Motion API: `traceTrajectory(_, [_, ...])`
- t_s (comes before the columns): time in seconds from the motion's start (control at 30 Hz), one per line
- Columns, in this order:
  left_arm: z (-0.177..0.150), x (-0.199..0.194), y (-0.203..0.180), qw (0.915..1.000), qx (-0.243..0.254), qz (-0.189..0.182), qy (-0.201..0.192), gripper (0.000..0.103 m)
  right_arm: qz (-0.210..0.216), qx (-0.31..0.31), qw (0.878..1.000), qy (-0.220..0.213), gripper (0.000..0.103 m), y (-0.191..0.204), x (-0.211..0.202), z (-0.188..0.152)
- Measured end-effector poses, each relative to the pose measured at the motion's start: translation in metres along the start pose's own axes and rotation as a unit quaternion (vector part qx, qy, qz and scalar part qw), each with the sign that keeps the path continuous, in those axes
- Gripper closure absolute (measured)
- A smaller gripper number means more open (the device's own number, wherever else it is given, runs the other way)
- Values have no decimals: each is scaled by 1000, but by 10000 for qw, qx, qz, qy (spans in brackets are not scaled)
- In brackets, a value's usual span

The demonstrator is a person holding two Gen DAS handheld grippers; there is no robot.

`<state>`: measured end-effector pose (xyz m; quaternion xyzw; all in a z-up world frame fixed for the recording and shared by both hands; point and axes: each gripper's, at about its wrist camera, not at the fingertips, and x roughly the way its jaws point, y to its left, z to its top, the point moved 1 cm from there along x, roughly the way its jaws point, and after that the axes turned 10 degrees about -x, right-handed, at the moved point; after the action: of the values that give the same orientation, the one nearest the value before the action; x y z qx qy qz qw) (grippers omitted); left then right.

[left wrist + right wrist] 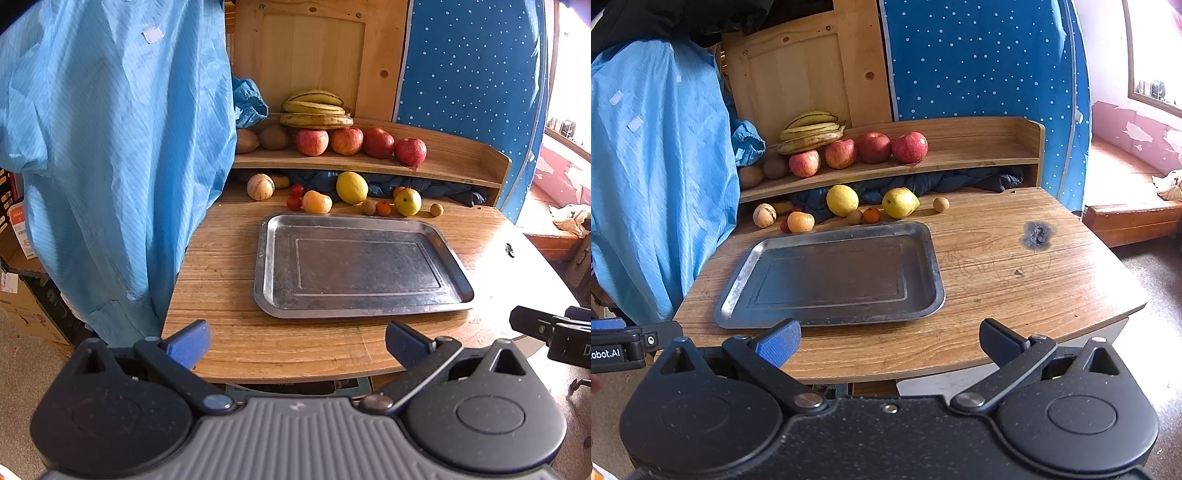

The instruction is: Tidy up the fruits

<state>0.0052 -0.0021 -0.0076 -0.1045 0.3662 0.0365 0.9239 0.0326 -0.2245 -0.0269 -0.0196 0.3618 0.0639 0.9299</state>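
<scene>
Nothing is picked yet: both the left claw [297, 345] and right claw [890, 343] hang spread and empty before the bare steel tray [925, 236], so the next move looks like reaching to twelve o'clock for the lemon [842, 199].

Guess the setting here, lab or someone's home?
Likely a lived-in home room, not a lab: a worn wooden desk with a shelf of loose apples and bananas, a polka-dot fabric wardrobe behind, peeling pink wall paint by the window.

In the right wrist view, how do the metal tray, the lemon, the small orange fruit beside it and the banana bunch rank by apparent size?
Largest to smallest:
1. Metal tray, though it lies nearest the camera.
2. Banana bunch.
3. Lemon.
4. Small orange fruit.
</scene>
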Motion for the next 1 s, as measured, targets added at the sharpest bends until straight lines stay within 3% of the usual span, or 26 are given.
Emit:
traceTrajectory(0.47, [2, 1, 3, 10000, -10, -4, 41, 0, 8, 3, 10000, 10, 0, 1, 1, 2])
traceTrajectory(1.0, [15, 21, 3, 9991, -33, 132, 403, 0, -77, -255, 9996, -66, 0, 6, 7, 10])
